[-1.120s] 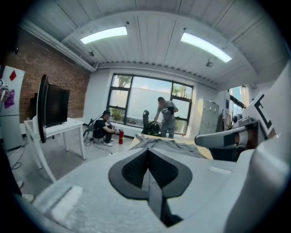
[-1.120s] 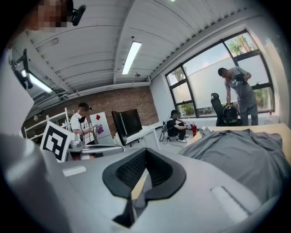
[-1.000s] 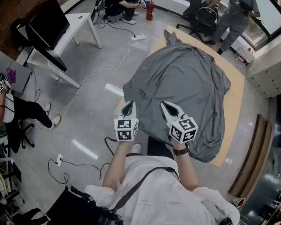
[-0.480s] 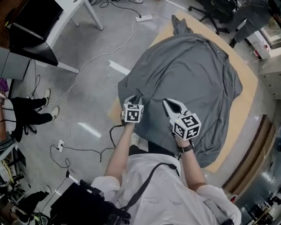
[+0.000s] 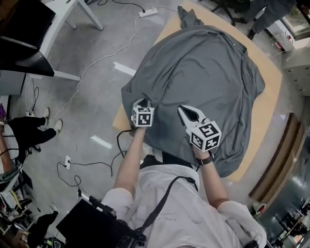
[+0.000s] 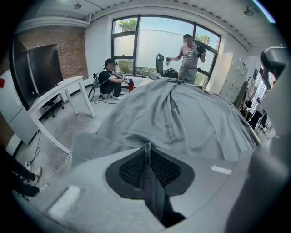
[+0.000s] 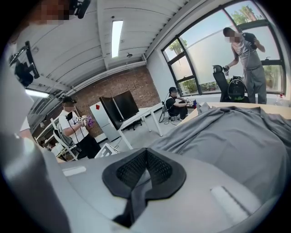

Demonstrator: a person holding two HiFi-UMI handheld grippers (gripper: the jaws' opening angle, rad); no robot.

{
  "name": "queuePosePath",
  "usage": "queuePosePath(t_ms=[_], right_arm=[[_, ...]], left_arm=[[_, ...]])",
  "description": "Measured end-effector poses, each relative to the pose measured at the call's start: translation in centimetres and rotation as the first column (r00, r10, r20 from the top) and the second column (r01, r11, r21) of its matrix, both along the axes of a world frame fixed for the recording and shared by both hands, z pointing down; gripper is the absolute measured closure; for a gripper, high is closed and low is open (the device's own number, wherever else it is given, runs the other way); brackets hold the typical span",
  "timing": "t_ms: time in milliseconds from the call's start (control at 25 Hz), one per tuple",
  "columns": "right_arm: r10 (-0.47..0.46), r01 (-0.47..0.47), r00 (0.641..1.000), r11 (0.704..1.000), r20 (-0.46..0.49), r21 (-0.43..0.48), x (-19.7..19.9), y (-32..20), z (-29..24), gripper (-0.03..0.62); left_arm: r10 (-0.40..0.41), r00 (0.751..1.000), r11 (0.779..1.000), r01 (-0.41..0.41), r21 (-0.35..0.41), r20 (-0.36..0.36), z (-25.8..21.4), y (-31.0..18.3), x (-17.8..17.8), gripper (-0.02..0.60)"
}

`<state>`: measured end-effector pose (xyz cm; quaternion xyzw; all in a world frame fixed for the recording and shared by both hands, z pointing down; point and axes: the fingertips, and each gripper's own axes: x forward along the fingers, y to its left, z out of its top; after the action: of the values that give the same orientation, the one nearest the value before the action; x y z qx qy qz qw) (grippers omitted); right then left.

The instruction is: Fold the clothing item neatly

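Note:
A grey shirt lies spread over a wooden table and hangs over its near and left edges. My left gripper points steeply down at the shirt's near-left edge. In the left gripper view a fold of the grey shirt runs up between the pads of the left gripper; its jaws have just been closing and now press on that fold. My right gripper hovers low over the near part of the shirt. The right gripper is shut with nothing seen in its grip.
A white desk with a dark monitor stands on the floor to the left. Cables and a power strip trail across the floor. A person stands beyond the table's far end. Another person sits by the window.
My left gripper dropped from above the shirt to its near-left edge and took a fold between its jaws. The right gripper sank a little and stayed shut.

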<state>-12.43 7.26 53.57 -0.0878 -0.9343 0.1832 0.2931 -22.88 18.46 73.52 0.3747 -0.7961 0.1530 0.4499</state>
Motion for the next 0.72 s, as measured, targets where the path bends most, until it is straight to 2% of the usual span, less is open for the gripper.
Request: queuePosePath(t_ms=[80,240,360,440,520,640,720], right_arm=[[0.019,-0.019,1.000,1.000,0.012,0.004,0.7,0.2,-0.5,0.588],[0.046,-0.046,0.999,0.999,0.023,0.001,3.0,1.6,-1.2,0.588],[0.064,-0.064,0.998,0.998,0.029,-0.010,4.8,2.8,-1.4,0.588],[0.093,-0.093,0.995,0.996,0.036,-0.015,6.2,3.1,-1.5,0.588],[0.135,-0.134,0.990,0.991,0.044,-0.014,7.7,2.8,-1.8,0.588],[0.210,-0.210,0.976,0.978,0.053,-0.003,10.2,1.6,-2.4,0.588],[0.271,-0.272,0.961,0.962,0.061,0.005,12.2,0.3,-2.9,0.588]], left_arm=[[0.004,1.000,0.999,-0.003,0.041,-0.007,-0.5,0.0,0.2,0.569],[0.037,0.999,0.991,-0.041,0.131,0.037,-4.8,0.5,1.1,0.572],[0.101,0.990,0.963,-0.122,0.241,0.099,-9.9,0.3,3.2,0.572],[0.195,0.973,0.919,-0.225,0.324,0.122,-13.5,-0.2,6.4,0.572],[0.309,0.942,0.858,-0.335,0.390,0.130,-16.4,-0.7,10.6,0.572],[0.470,0.870,0.751,-0.482,0.452,0.147,-19.3,-1.5,17.0,0.572],[0.569,0.807,0.675,-0.568,0.471,0.158,-20.2,-2.0,21.3,0.572]])
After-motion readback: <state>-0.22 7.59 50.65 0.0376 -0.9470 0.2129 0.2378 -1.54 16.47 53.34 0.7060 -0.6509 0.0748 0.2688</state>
